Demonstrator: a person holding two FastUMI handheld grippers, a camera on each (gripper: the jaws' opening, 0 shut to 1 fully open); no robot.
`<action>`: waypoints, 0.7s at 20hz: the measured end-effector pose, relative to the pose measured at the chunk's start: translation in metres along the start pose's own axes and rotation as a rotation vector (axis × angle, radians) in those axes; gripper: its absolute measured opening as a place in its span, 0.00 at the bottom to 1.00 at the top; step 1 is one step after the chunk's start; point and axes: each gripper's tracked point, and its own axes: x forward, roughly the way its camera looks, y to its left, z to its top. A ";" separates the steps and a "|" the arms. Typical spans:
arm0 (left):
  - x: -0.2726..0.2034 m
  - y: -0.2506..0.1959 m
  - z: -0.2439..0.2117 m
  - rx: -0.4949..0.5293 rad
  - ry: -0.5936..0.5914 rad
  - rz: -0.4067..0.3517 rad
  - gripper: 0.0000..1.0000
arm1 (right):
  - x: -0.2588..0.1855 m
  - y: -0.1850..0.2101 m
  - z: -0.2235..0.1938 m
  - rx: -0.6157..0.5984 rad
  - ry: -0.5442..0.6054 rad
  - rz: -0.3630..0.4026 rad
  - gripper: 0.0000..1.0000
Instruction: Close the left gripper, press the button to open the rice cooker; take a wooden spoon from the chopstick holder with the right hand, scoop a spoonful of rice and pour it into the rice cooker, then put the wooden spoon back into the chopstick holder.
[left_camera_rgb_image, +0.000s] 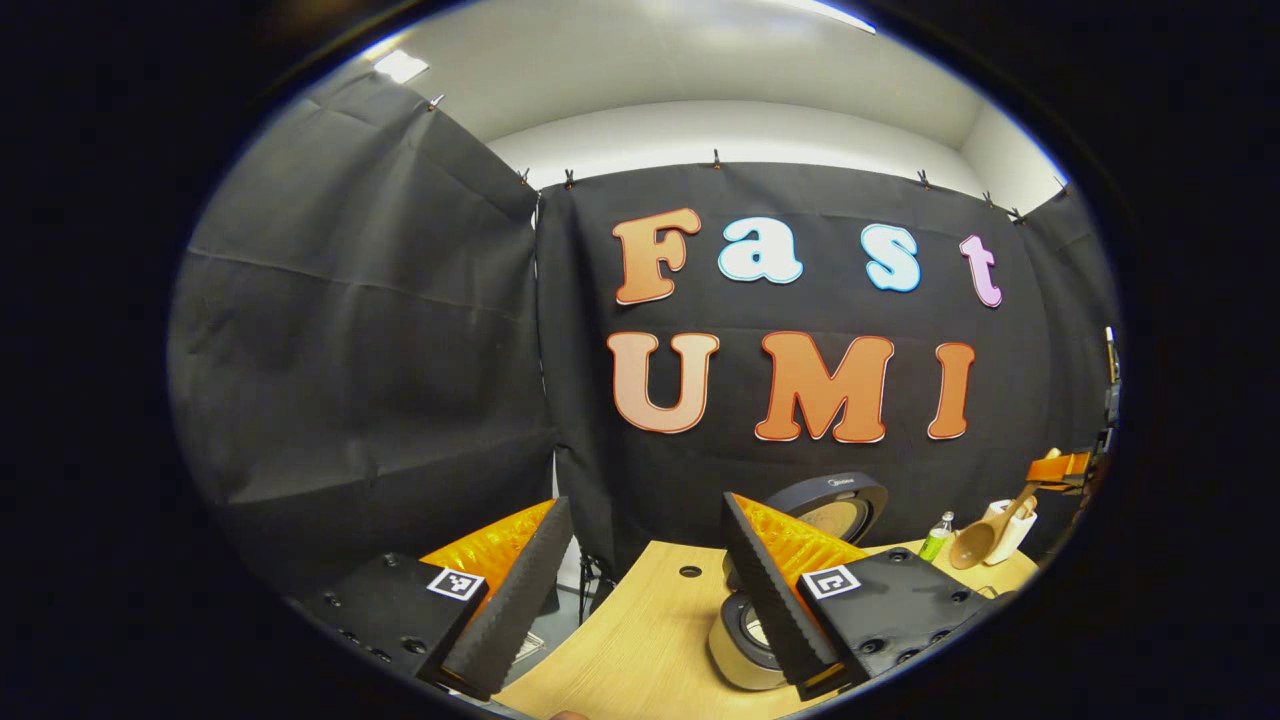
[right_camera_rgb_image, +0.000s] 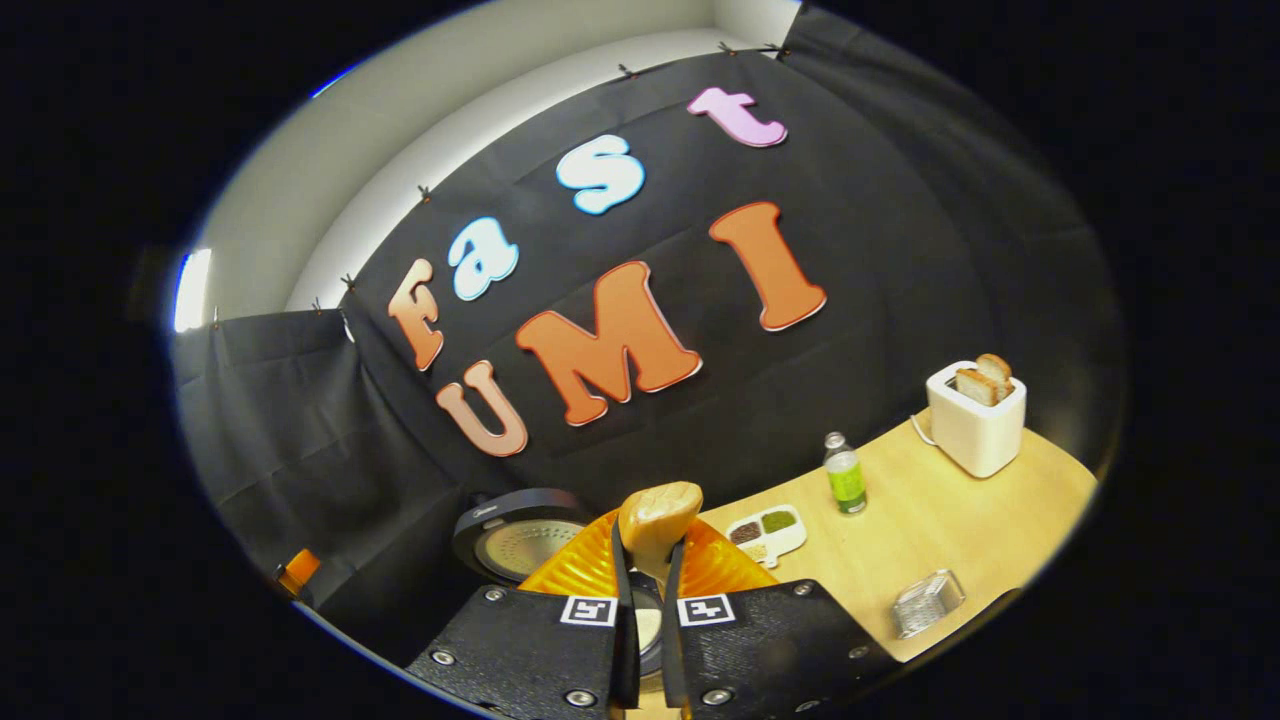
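Wooden spoon (right_camera_rgb_image: 657, 522) is the thing in hand now: the right claw (right_camera_rgb_image: 645, 600) grasps its handle, both fingers pressed on it, and the handle's rounded end juts up just past the tips. In the left gripper view the same spoon (left_camera_rgb_image: 975, 543) hangs with its bowl low, beside the white chopstick holder (left_camera_rgb_image: 1012, 528) at the far edge of the tabletop (left_camera_rgb_image: 640, 630). The rice cooker (left_camera_rgb_image: 835, 505) already stands with its lid raised, so the button step looks done; the left claw (left_camera_rgb_image: 640, 590) is released, fingers wide apart, hovering above the tabletop near the cooker's body. I judge the spoon to be either just drawn out for scooping or on its way back; whether it carries rice cannot be told. If scooping remains, the next move calls for a level bowl and a steady wrist.
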 end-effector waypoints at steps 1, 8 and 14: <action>-0.001 -0.008 0.003 -0.003 -0.005 -0.003 1.00 | -0.007 -0.023 0.003 0.009 -0.004 -0.028 0.08; -0.015 -0.064 0.008 -0.032 -0.012 -0.051 1.00 | -0.042 -0.174 -0.018 0.077 0.010 -0.189 0.08; -0.025 -0.088 0.002 -0.007 0.024 -0.046 1.00 | -0.029 -0.241 -0.076 0.138 0.110 -0.234 0.08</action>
